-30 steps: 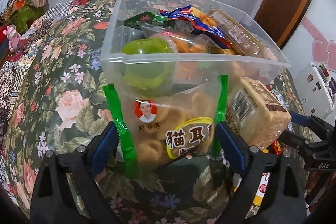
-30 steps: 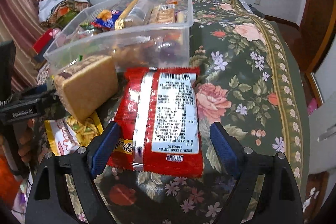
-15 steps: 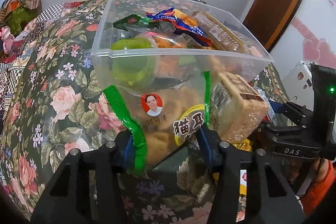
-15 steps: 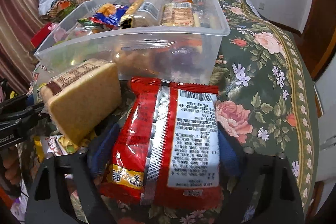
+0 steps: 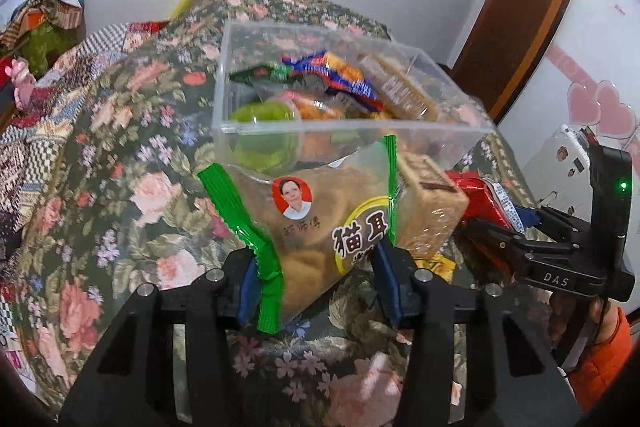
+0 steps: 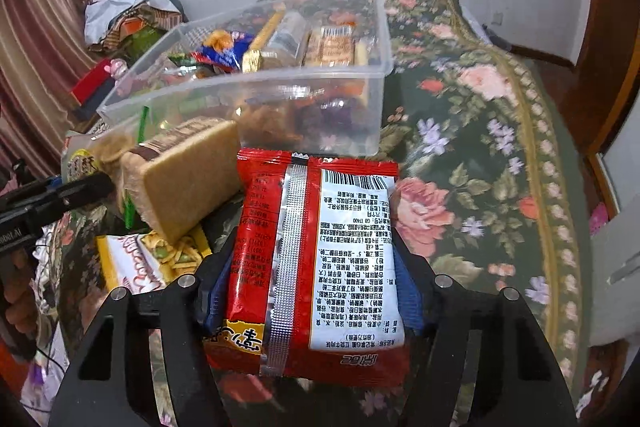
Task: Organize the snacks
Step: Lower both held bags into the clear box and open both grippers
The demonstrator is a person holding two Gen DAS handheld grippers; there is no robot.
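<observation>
My left gripper (image 5: 316, 279) is shut on a clear snack bag with green edges (image 5: 320, 223) and holds it up in front of the clear plastic bin (image 5: 352, 131), which holds several snacks. My right gripper (image 6: 310, 291) is shut on a red snack packet (image 6: 320, 255), lifted off the cloth just short of the bin (image 6: 248, 95). The right gripper also shows in the left wrist view (image 5: 496, 227), holding the red packet (image 5: 480, 199). A tan wrapped cake block (image 6: 180, 179) leans beside both bags.
The bin stands on a floral cloth (image 6: 480, 155) over a table. A yellow snack packet (image 6: 148, 259) lies flat below the tan block. Clothes are piled at the far left (image 5: 36, 23). A wooden door (image 5: 520, 11) is at the right.
Both grippers closed on their bags and lifted them. The left one now holds the green-edged bag raised; the right one holds the red packet off the cloth, nearer the bin.
</observation>
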